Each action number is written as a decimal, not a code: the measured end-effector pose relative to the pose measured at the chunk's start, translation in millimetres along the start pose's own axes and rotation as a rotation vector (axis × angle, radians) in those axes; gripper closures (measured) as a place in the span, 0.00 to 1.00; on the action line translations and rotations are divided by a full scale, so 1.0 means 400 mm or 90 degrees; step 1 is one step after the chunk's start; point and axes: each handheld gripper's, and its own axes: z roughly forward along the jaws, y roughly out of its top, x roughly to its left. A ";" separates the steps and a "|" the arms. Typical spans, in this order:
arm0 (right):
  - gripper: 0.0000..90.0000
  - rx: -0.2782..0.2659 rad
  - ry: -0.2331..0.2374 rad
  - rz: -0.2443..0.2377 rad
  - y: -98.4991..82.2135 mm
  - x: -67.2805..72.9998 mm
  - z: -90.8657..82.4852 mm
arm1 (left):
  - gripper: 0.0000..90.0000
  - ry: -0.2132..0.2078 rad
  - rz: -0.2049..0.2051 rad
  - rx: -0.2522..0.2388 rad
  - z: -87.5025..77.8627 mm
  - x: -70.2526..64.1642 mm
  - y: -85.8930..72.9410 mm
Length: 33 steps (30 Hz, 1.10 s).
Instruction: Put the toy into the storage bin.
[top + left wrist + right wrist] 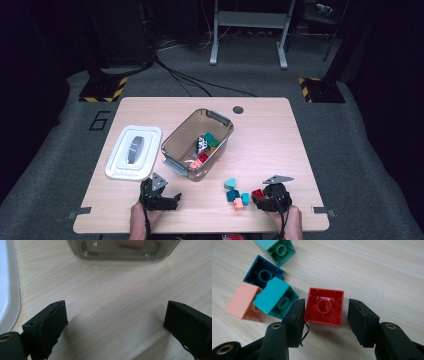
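Red block: a small red hollow plastic building block (324, 307) lies underside-up on the pale wooden worktop (382, 270), between my right gripper (325, 322) jaws.
Right jaws: apart; one touches a side wall, the other stands just off.
Left gripper (115, 330): jaws wide apart, nothing between.
Handling: I judge it light, stiff, slick.
Hold: opposite flat side walls, squarely.

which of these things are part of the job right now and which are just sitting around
In the job: right gripper, red brick, loose bricks, clear bin.
Just lying about: white lid, left gripper, open over bare table.
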 end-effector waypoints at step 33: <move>0.65 -0.075 -0.001 -0.013 0.098 -0.031 -0.063 | 0.05 0.003 0.002 0.000 0.000 0.001 0.000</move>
